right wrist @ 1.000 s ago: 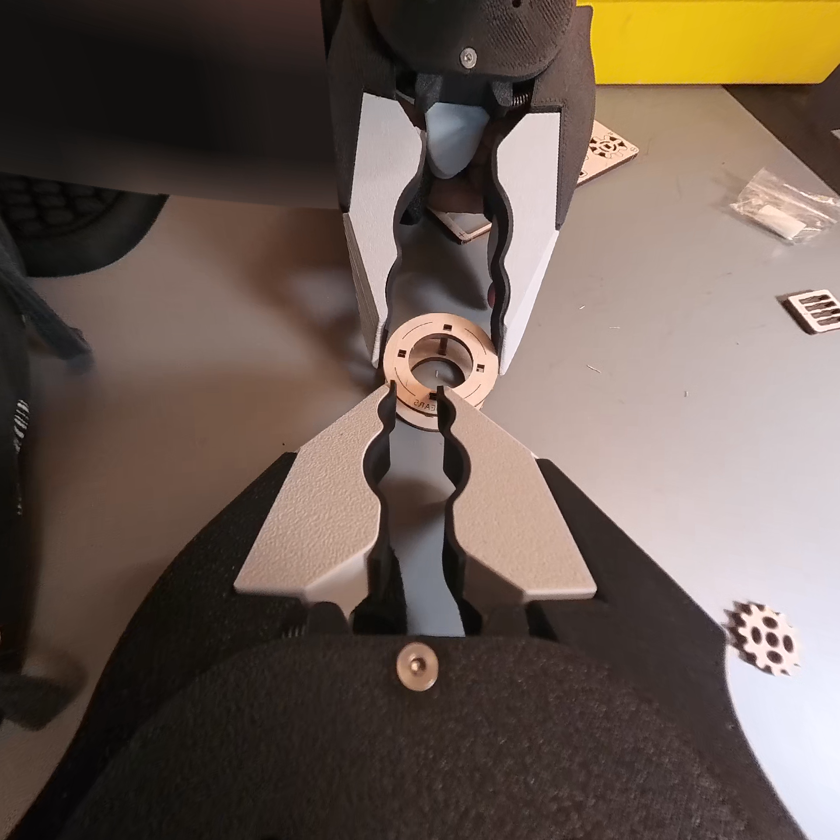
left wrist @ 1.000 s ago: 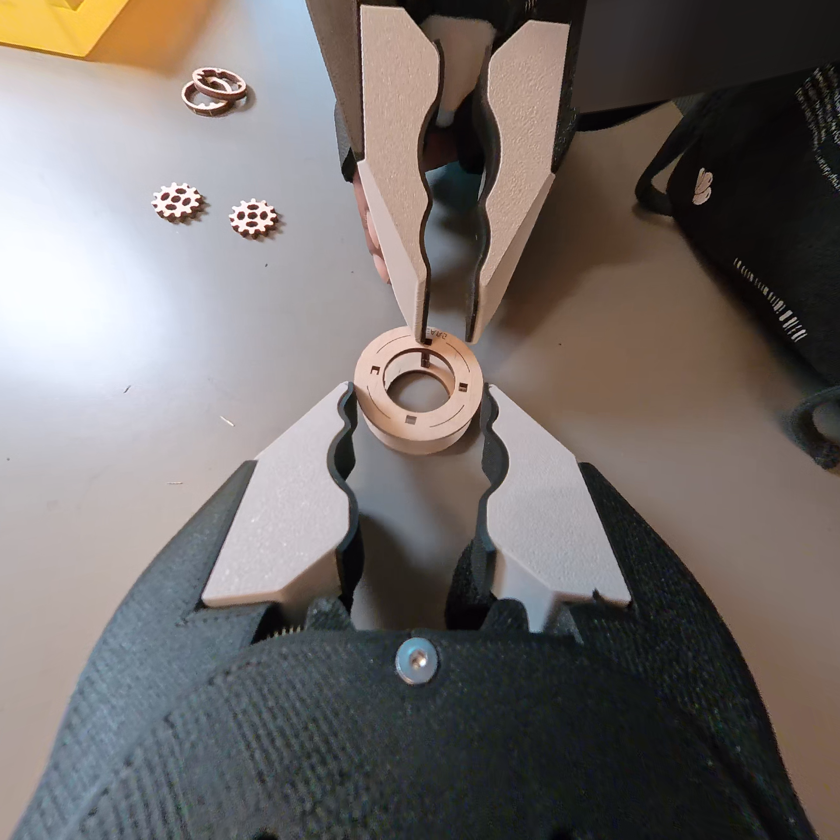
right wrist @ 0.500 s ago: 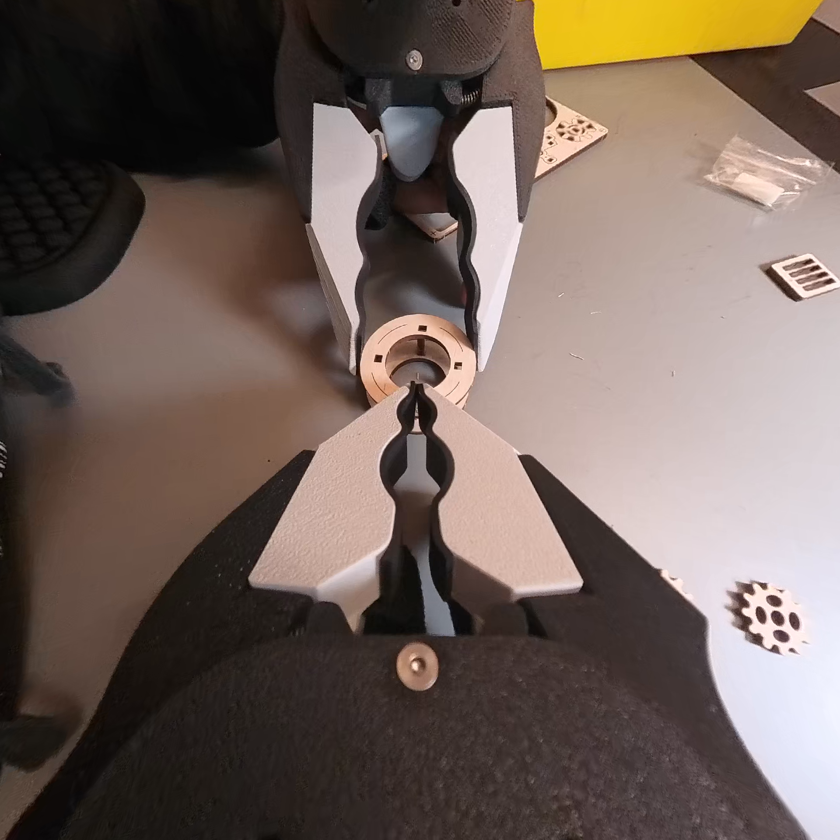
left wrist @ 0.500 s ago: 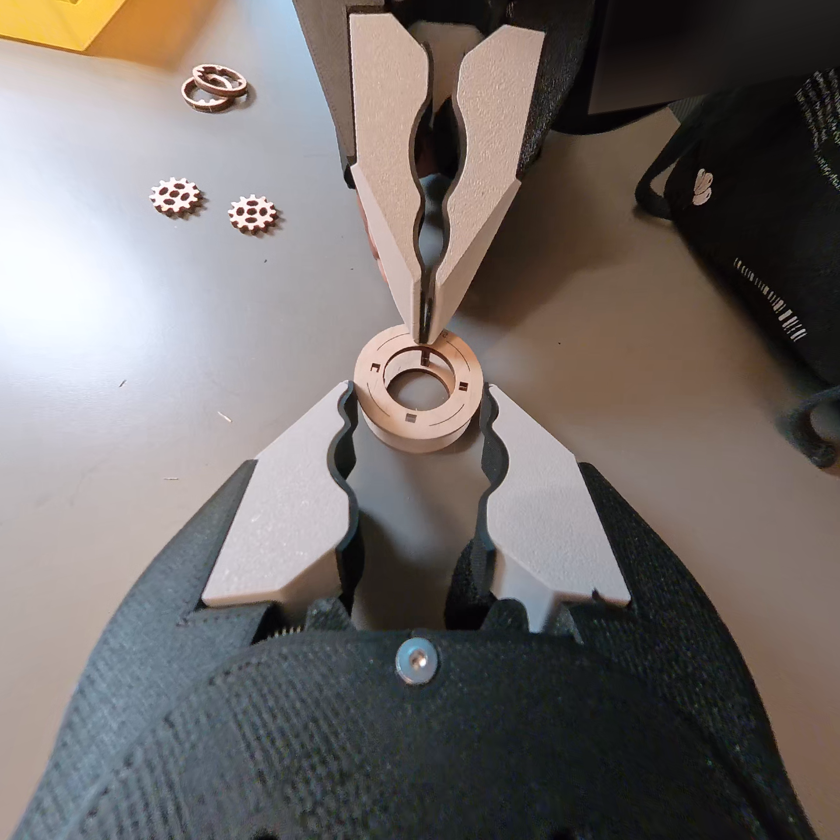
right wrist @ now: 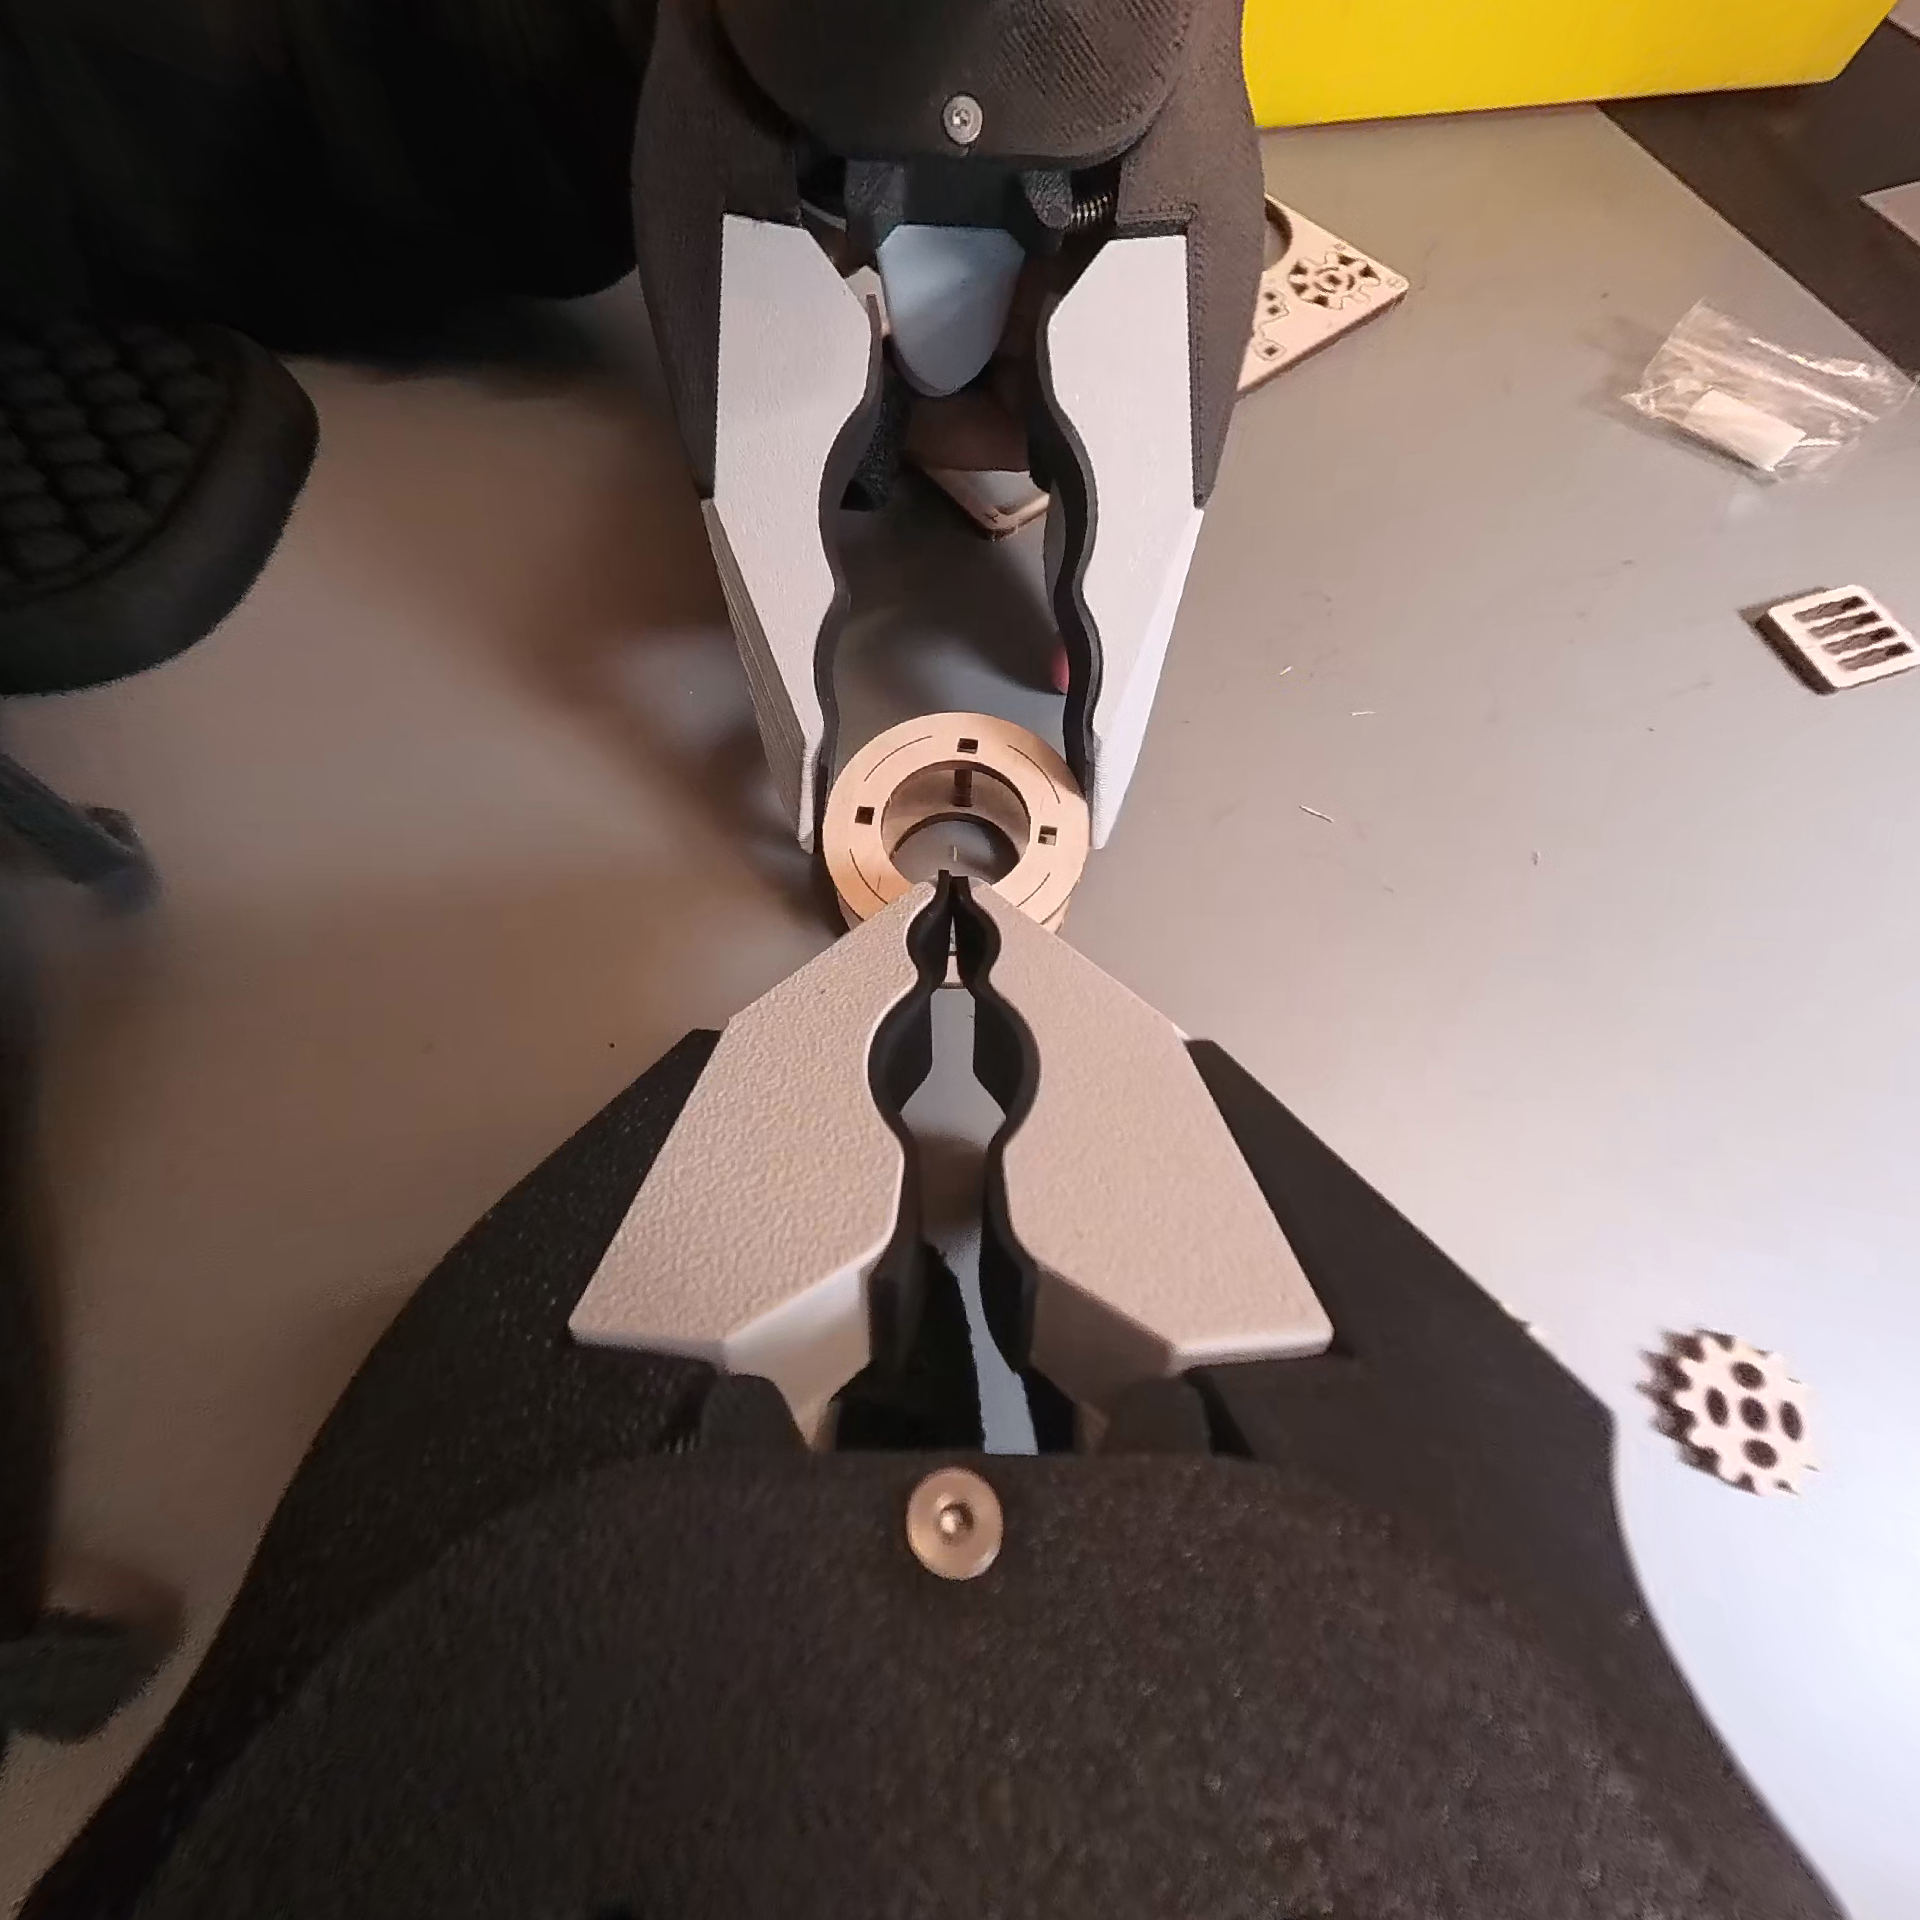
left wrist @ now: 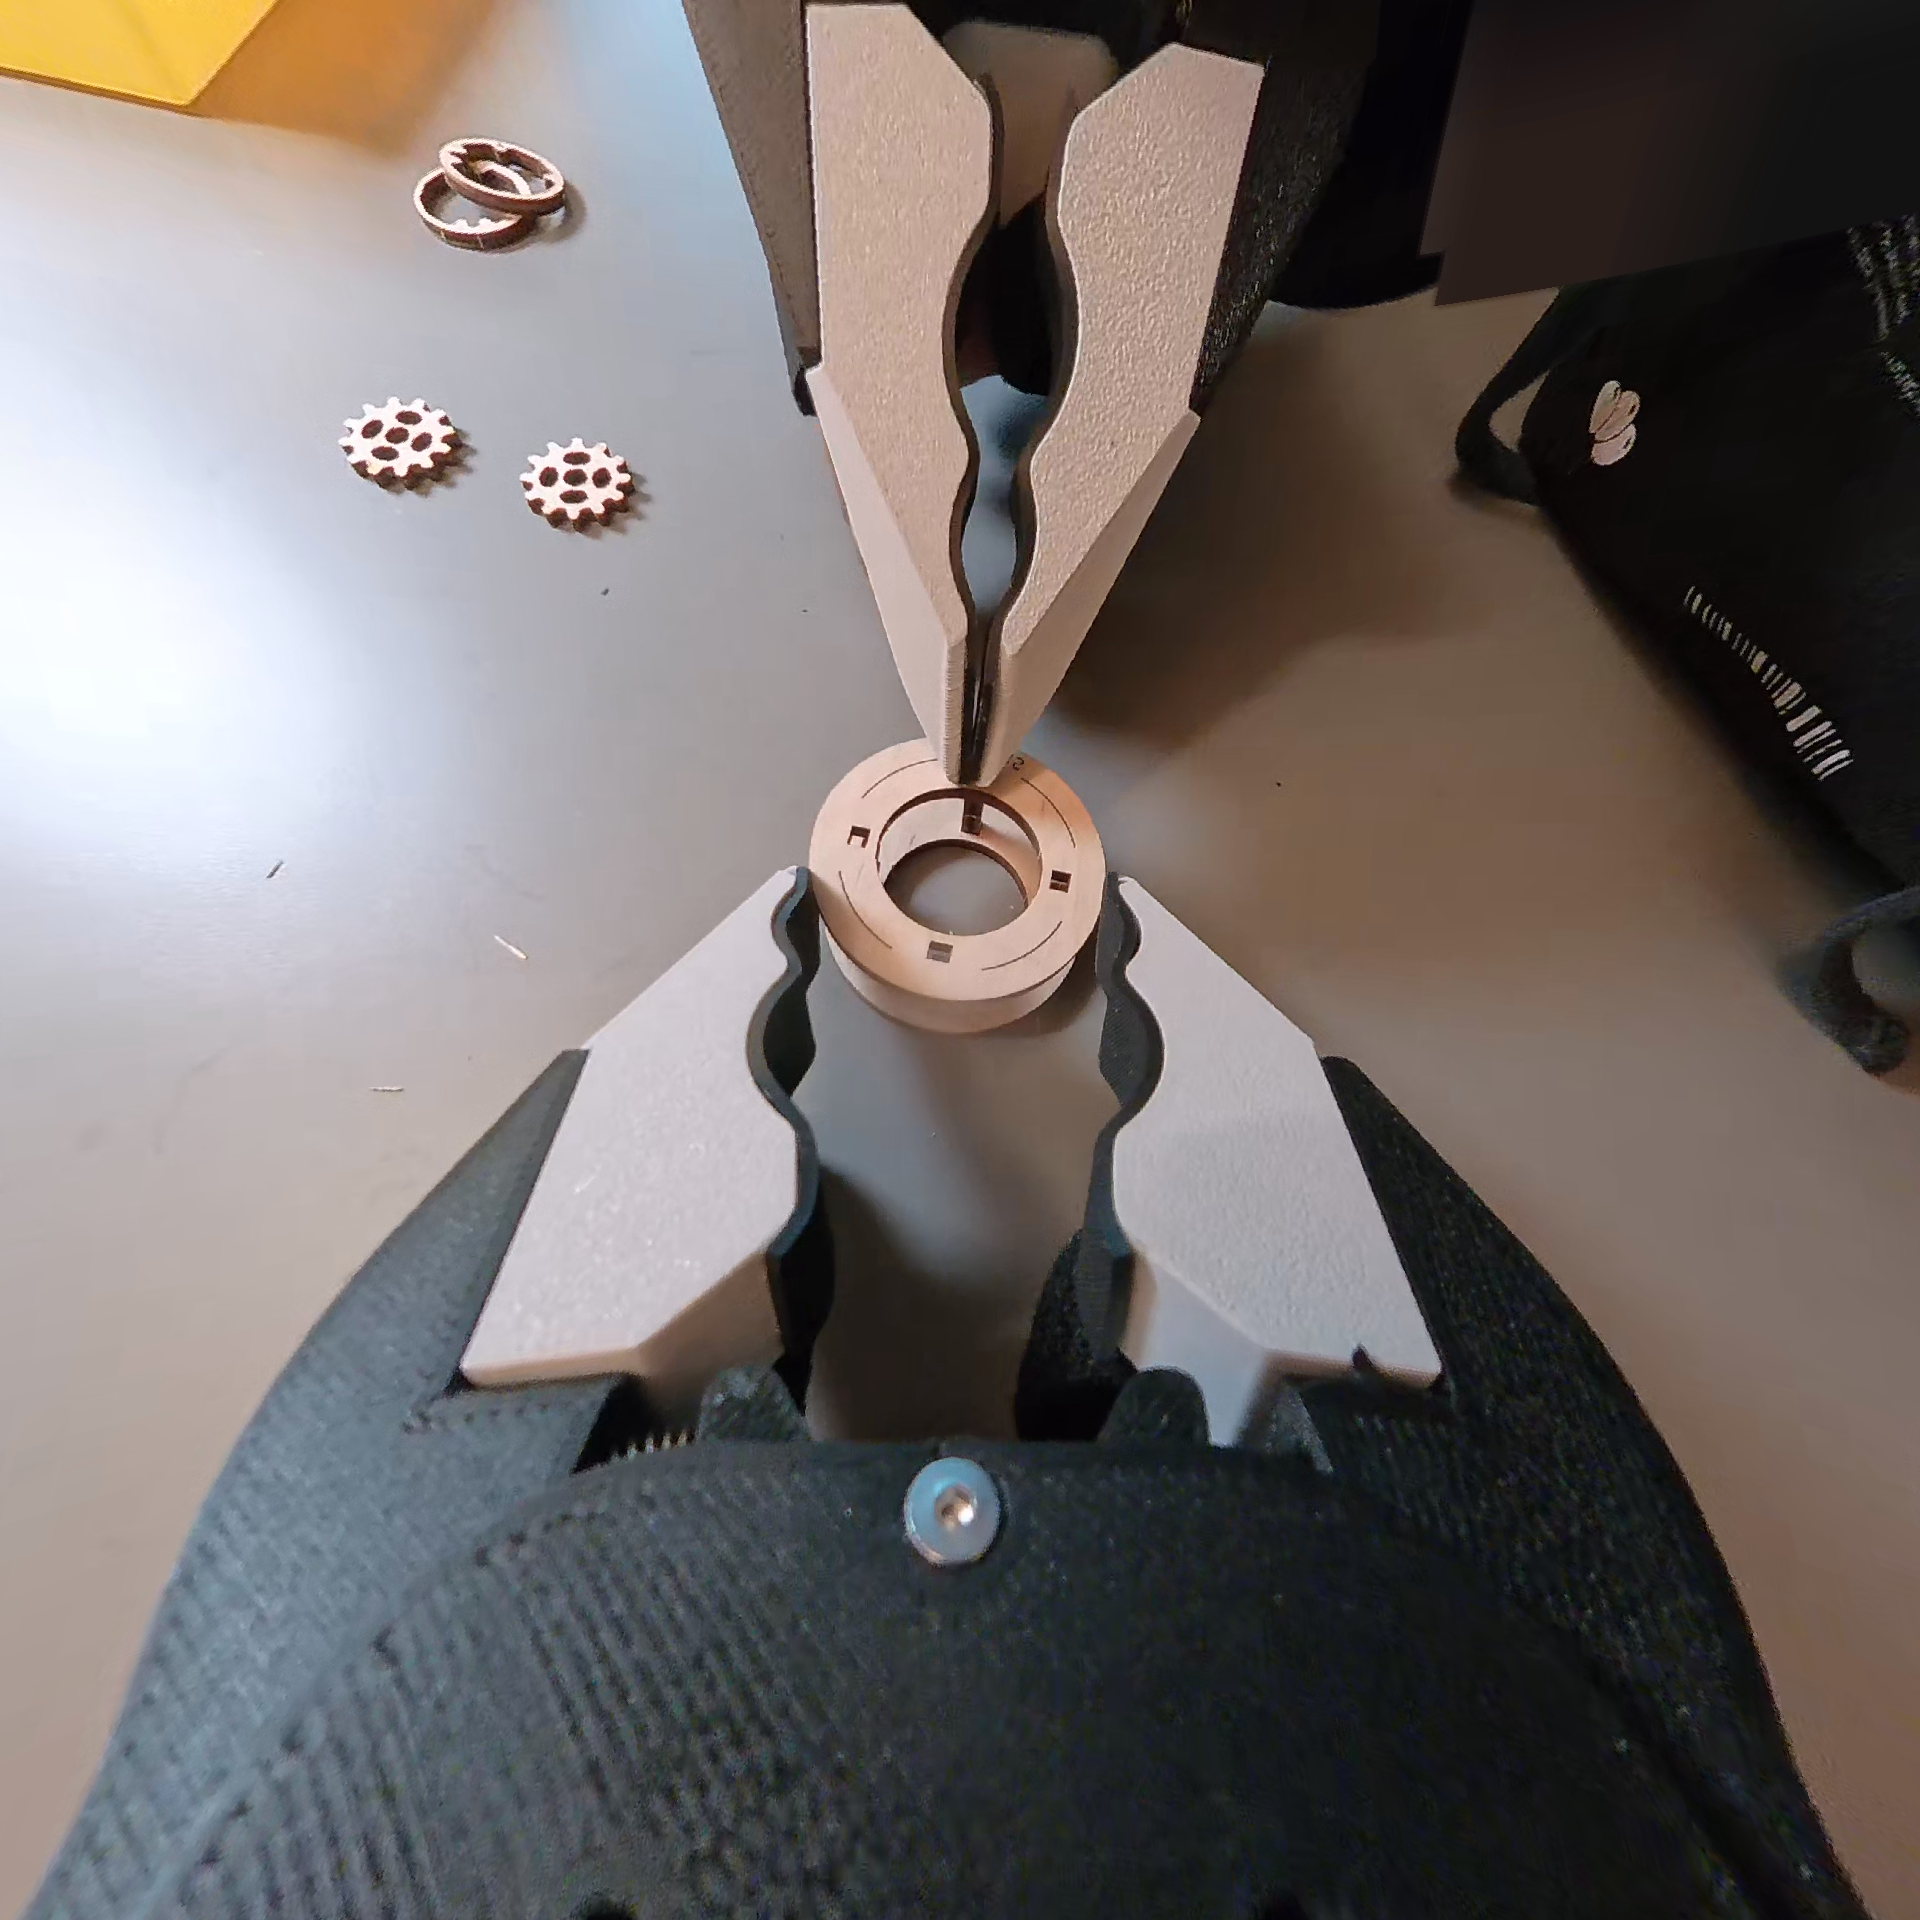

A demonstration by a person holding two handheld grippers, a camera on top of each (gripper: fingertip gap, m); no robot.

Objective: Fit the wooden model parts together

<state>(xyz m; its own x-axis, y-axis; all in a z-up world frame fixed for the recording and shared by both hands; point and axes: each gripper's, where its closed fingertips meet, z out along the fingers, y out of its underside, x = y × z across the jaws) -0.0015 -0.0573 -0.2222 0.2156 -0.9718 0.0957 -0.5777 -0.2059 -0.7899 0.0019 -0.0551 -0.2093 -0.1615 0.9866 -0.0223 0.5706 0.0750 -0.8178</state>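
A wooden ring assembly (left wrist: 956, 1003) lies flat on the grey table, with small square slots in its top face. My left gripper (left wrist: 958, 904) clamps it from both sides, one finger against each side of the rim. My right gripper (left wrist: 977, 764) comes from the opposite side, tilted down, with its tips pinched together over the far rim. A small dark peg (left wrist: 971, 824) stands in the ring just below those tips; I cannot tell whether they grip it. In the right wrist view the right gripper (right wrist: 948, 894) covers the near rim of the ring (right wrist: 904, 756), and the left gripper (right wrist: 951, 821) faces it.
Two small wooden gears (left wrist: 400, 457) (left wrist: 575, 488) and two thin rings (left wrist: 488, 192) lie far left. A yellow box (right wrist: 1507, 52), a cut wooden sheet (right wrist: 1320, 301), a plastic packet (right wrist: 1756, 400), a slatted piece (right wrist: 1839, 634) and another gear (right wrist: 1730, 1413) lie around. A black bag (left wrist: 1714, 520) sits at right. My two grippers' fingertips are within a few centimetres of each other.
My right gripper's jaws went from open to shut over the ring's rim. The left gripper and the ring have stayed in place.
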